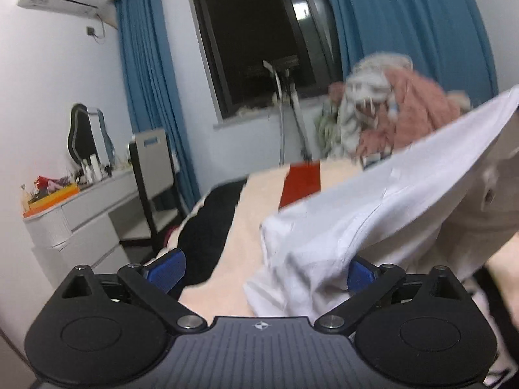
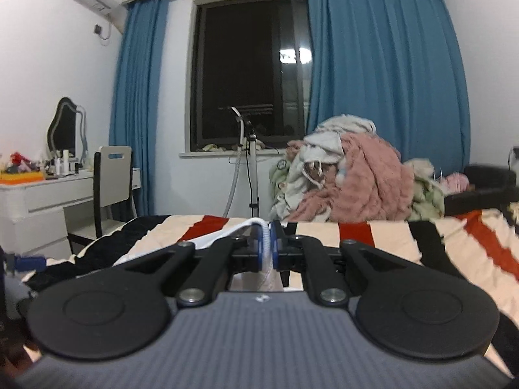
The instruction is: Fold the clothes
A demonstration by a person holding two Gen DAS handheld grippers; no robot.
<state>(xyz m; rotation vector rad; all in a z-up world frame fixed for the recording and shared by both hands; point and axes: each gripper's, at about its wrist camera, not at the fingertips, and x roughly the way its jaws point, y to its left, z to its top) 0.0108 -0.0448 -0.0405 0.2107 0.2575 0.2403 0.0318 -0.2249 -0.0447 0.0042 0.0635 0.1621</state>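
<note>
A white garment [image 1: 373,214] is lifted over the striped bed; it slopes up to the right and sags down between my left gripper's fingers. My left gripper [image 1: 262,270] stands wide open. Its left blue pad [image 1: 167,269] is bare, and the cloth drapes over the right pad [image 1: 360,274]. In the right wrist view my right gripper [image 2: 266,244] is shut on a ribbed edge of the white garment [image 2: 223,236], which trails off to the left. A blue pad of the left gripper [image 2: 29,262] shows at the far left there.
The bed carries a cream, red and black striped blanket [image 2: 373,230]. A heap of pink and pale clothes [image 2: 353,178] is piled beyond its far edge. A white dresser [image 2: 35,201] and a chair [image 2: 112,178] stand to the left. A stand with a hose [image 2: 249,168] is under the window.
</note>
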